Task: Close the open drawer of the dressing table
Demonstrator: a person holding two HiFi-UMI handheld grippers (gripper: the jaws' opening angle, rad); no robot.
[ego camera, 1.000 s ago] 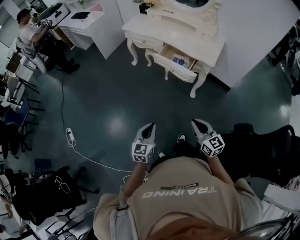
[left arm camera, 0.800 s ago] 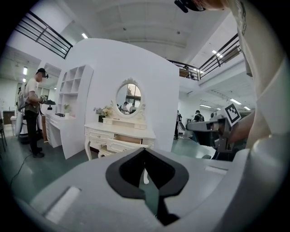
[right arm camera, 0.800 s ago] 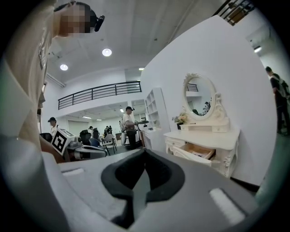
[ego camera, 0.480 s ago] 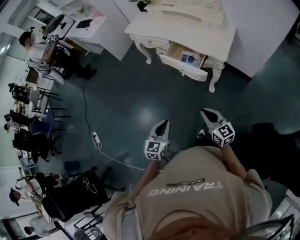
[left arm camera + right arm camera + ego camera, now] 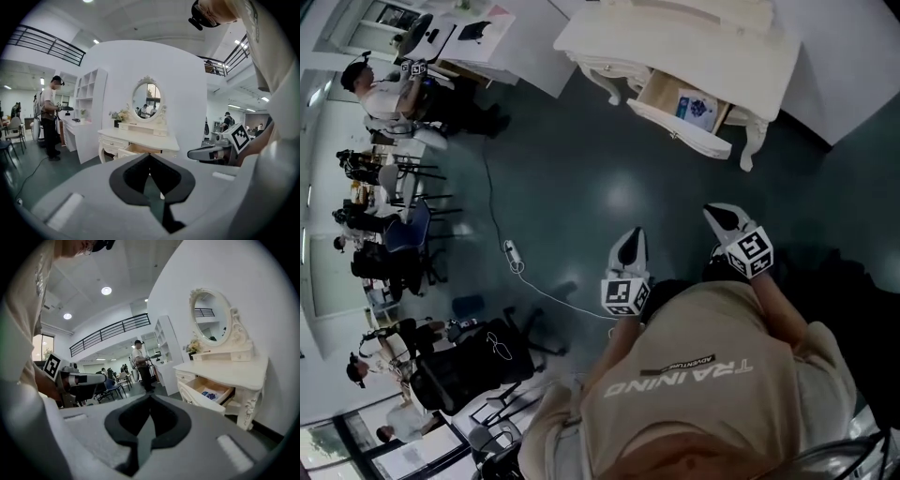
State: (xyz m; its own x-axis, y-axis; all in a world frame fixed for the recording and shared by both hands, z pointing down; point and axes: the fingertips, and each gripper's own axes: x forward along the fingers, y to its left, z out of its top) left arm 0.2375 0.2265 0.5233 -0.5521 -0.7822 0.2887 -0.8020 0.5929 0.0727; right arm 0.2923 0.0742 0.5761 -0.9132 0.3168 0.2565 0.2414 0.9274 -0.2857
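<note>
Dressing table: cream, with curved legs, it [image 5: 694, 45] stands at 12 o'clock in the head view, its back against a white wall. An oval mirror [image 5: 146, 99] rises from its top.

Drawer: the drawer [image 5: 677, 124] stands open, pulled out of the table's front toward 6 o'clock. A flat blue-and-white thing [image 5: 697, 106] lies inside it. In the right gripper view the drawer shows at 3 o'clock, its wooden inside bare around that thing.

Left gripper: the left gripper [image 5: 632, 234] is closed, its dark pads meeting at the tips with nothing between them. It is held over the floor and points toward 12 o'clock, well apart from the drawer. Its marker cube [image 5: 625, 293] sits at its 6 o'clock end.

Right gripper: the right gripper [image 5: 718, 215] is closed too, tips together and nothing held. It lies at 3 o'clock of the left gripper, aimed toward 11 o'clock. It is nearer the drawer than the left one but touches neither the drawer nor the table.

Floor: dark green and glossy, the floor [image 5: 581, 169] lies between the grippers and the table.

Power strip: a white power strip [image 5: 514, 254] lies on the floor at 9 o'clock of the left gripper. A thin white cable [image 5: 562, 302] runs from it toward 4 o'clock.

Bystander: a person [image 5: 382, 89] stands at a white desk at 10 o'clock in the head view, well apart from the table.

Chair: a black chair [image 5: 478, 361] stands at 8 o'clock, near the cable.
</note>
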